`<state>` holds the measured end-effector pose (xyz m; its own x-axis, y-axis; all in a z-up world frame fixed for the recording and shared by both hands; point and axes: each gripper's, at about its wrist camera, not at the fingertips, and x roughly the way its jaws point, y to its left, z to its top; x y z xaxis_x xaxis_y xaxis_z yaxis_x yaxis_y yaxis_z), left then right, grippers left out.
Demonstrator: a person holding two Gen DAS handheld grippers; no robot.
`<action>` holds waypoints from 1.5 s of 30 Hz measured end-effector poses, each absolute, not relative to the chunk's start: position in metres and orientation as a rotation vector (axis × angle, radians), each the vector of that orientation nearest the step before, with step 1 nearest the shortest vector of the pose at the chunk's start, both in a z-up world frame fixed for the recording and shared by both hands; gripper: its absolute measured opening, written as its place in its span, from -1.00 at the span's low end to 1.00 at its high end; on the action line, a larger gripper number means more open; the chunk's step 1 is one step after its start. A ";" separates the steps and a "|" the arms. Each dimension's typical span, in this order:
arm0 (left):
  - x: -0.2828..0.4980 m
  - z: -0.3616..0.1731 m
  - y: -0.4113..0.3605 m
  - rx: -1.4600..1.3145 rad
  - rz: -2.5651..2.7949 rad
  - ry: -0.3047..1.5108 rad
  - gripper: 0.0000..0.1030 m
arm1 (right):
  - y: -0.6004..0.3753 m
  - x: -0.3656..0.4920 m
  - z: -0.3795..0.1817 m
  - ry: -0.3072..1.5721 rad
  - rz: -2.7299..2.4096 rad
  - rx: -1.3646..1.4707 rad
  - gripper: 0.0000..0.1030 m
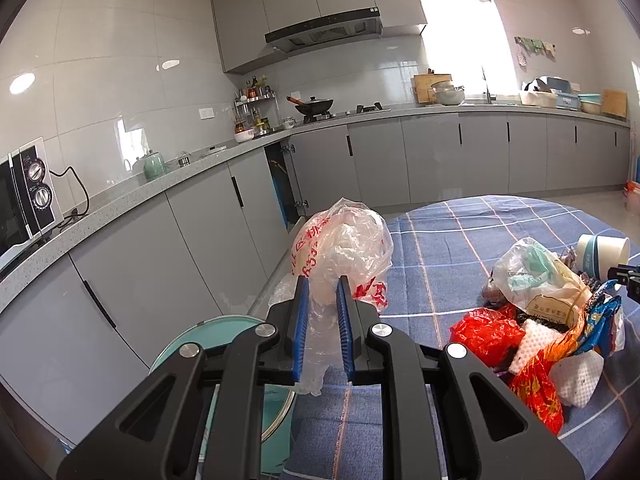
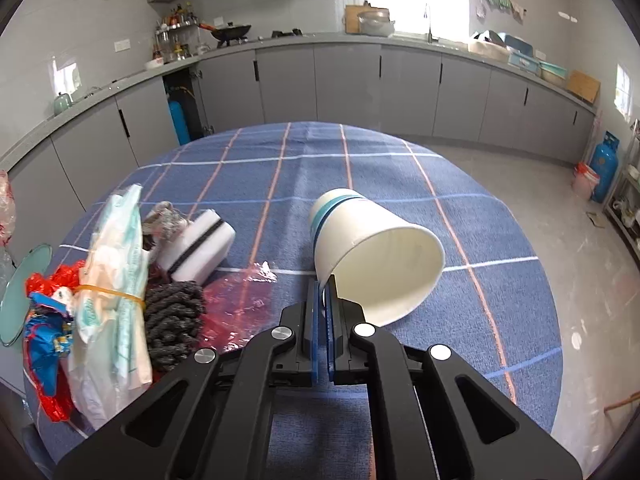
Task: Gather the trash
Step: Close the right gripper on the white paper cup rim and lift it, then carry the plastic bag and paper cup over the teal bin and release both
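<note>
While the left gripper (image 1: 323, 284) clamps one clear plastic bag (image 1: 344, 248) with red print, held up past the table's left edge, the right gripper (image 2: 322, 288) has its jaws pinched shut on the rim of one white paper cup (image 2: 372, 252), tipped on its side near the middle of the table (image 2: 400, 168). Toward the left edge lies one heap: two white sponges (image 1: 576, 376), a dark knitted cloth (image 2: 172, 320), one banded bag bundle (image 2: 120, 292), and apparently two red wrappers (image 1: 486, 332), though overlap muddles that count.
</note>
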<state>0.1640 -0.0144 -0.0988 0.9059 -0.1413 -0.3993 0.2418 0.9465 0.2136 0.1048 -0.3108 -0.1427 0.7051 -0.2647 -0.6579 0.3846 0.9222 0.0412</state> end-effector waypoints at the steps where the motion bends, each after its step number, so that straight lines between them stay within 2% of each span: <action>1: 0.165 -0.098 -0.012 0.262 -0.195 0.391 -0.70 | -0.310 0.103 -0.142 0.689 -0.364 0.176 -0.93; 12: 0.157 -0.088 0.023 0.242 -0.095 0.384 -0.70 | -0.284 0.087 -0.091 0.554 -0.331 0.108 -0.93; 21: 0.153 -0.083 0.046 0.244 0.039 0.391 -0.70 | -0.227 0.094 -0.049 0.456 -0.237 0.034 -0.93; 45: 0.173 -0.066 0.116 0.229 0.298 0.403 -0.70 | -0.106 0.141 -0.051 0.443 0.042 -0.066 -0.93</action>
<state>0.1731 0.1157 -0.0664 0.8777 0.3280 -0.3494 -0.2382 0.9313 0.2756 0.1413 -0.1056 -0.0509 0.9028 0.0260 -0.4292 -0.0547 0.9970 -0.0547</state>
